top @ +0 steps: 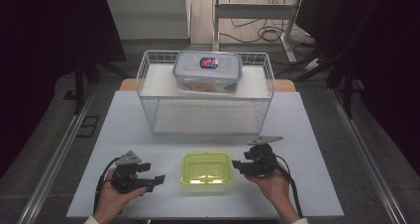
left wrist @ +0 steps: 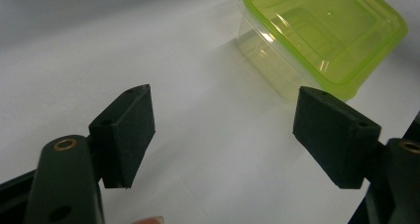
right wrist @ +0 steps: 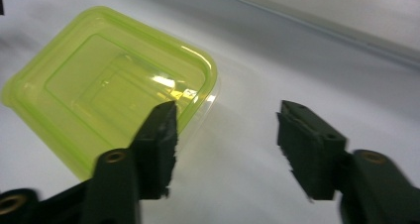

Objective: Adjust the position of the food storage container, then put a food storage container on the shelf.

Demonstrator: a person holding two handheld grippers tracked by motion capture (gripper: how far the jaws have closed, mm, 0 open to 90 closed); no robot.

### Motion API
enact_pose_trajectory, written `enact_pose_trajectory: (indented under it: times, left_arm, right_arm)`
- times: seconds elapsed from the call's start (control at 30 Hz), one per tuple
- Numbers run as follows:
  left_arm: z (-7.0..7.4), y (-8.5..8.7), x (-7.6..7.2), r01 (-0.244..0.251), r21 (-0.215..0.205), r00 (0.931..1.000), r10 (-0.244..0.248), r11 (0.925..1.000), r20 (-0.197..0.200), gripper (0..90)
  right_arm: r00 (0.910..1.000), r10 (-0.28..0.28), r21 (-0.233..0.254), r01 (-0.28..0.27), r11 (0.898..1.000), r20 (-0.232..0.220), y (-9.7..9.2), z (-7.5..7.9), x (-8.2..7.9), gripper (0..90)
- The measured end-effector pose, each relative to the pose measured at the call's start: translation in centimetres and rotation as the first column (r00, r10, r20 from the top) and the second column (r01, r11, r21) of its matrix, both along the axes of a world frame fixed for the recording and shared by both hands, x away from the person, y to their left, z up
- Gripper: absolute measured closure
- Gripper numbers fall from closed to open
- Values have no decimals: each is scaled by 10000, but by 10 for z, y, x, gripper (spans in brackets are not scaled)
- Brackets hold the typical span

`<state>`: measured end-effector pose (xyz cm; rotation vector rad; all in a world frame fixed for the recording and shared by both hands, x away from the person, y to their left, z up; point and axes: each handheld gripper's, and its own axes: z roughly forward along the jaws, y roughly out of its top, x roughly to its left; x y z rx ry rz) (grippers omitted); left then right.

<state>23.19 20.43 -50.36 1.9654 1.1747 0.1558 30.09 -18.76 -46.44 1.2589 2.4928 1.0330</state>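
From my seat, the green-lidded box sits at the near middle of the white worktop, between my two tools. Its clear lower body is hard to make out; the right gripper view shows mostly the lid, with one corner partly behind my own jaw. What it holds I cannot tell.

The left hand-held gripper lies at nine o'clock of the box, near but apart from it, jaws spread with nothing between them but bare worktop; in the left gripper view the box lies up at one o'clock, cut off by the top edge. The right hand-held gripper is at three o'clock, just beside the box's edge, jaws spread and gripping nothing; whether a pad touches the lid I cannot say.

At twelve o'clock stands a white wire basket with a clear blue-clipped container resting on top. Its contents are blurred, something orange-red. Beyond the worktop the floor is dim, with cables near a desk frame.
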Motion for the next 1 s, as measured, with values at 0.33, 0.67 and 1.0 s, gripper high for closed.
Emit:
enact_pose_trajectory:
  times: [0.33,0.67,1.0]
  left_arm:
    - [1,1,5,-868,-134,9956,863,9961,-355,200]
    - [5,-11,6,-628,-591,9970,599,9963,-489,193]
    - [8,-27,16,-458,-1156,9952,353,9922,-910,205]
  right_arm:
    - [9998,29,848,-13,9964,-192,-15,0,-19,176]
    - [9996,-66,1184,98,9929,-272,-21,-2,-23,177]
    - [9982,-30,1657,129,9861,-594,-21,-2,-18,254]
